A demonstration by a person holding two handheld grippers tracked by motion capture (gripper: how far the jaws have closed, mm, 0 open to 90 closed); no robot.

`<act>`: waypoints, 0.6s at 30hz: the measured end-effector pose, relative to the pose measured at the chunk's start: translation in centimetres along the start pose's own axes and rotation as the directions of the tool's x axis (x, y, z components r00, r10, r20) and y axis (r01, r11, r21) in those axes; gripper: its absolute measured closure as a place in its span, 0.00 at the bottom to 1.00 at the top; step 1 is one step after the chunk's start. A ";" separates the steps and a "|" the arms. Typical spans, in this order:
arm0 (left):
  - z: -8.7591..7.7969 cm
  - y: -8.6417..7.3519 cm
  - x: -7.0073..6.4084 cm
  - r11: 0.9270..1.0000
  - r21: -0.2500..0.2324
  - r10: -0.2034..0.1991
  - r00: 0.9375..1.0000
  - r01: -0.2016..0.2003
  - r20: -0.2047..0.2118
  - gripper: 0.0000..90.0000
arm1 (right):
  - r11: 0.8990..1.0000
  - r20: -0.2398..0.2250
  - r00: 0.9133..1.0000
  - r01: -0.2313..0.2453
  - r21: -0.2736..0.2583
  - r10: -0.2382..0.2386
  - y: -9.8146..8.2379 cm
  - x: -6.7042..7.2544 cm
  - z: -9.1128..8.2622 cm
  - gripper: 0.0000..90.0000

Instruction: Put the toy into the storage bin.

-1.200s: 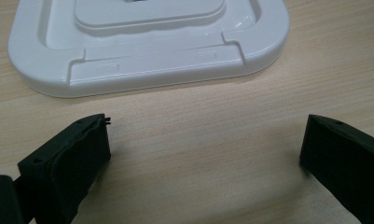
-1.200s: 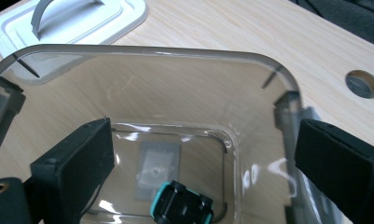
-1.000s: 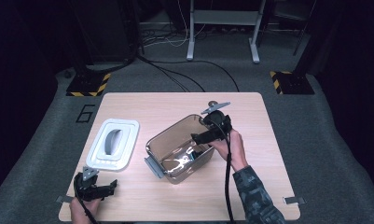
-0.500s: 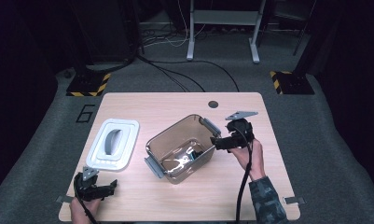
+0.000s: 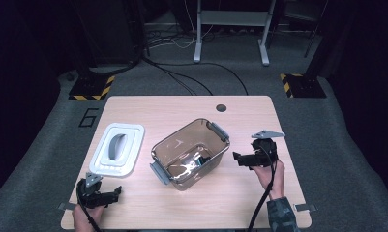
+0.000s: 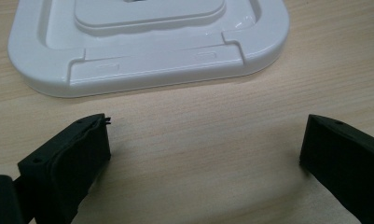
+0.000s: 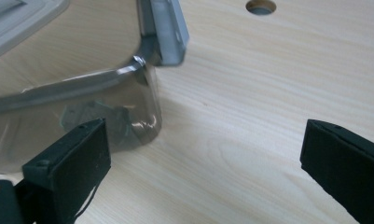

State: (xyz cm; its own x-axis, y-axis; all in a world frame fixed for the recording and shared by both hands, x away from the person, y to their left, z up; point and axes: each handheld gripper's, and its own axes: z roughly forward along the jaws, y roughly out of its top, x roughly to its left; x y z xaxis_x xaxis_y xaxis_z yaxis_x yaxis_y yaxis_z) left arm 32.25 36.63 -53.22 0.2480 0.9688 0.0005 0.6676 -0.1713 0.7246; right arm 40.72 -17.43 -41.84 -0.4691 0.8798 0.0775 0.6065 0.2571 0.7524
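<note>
The clear tub (image 5: 190, 153) sits mid-table, something small and dark inside. Just beside its right end, the right gripper (image 5: 237, 158) lies level near the table's right edge, jaws wide and just opened further, nothing between them. The white lid (image 5: 116, 150) lies toward the left edge; the left gripper (image 5: 115, 193), wide and empty, rests at the near-left corner.

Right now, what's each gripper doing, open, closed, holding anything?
Left gripper: open, empty, near the white lid.
Right gripper: open, empty, jaws just opening, beside the clear bin.
</note>
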 end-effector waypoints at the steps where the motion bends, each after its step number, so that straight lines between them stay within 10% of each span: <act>1: 0.0 0.0 0.0 1.000 -0.002 0.000 1.000 0.000 0.001 0.01 | 1.000 -0.001 1.000 -0.009 0.001 0.009 -0.4 -0.2 0.2 0.01; 18: 0.0 0.0 0.0 1.000 0.000 0.000 1.000 0.000 0.000 0.01 | 0.991 0.062 0.990 -0.126 0.034 0.124 -7.1 -3.2 3.7 0.00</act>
State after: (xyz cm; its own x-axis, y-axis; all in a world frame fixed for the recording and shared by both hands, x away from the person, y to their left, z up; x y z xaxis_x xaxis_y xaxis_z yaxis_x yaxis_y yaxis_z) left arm 32.25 36.64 -53.22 0.2483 0.9687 0.0004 0.6679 -0.1714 0.7243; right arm 40.33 -20.56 -49.83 -0.3498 0.9278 0.1297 0.6826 0.1576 0.7136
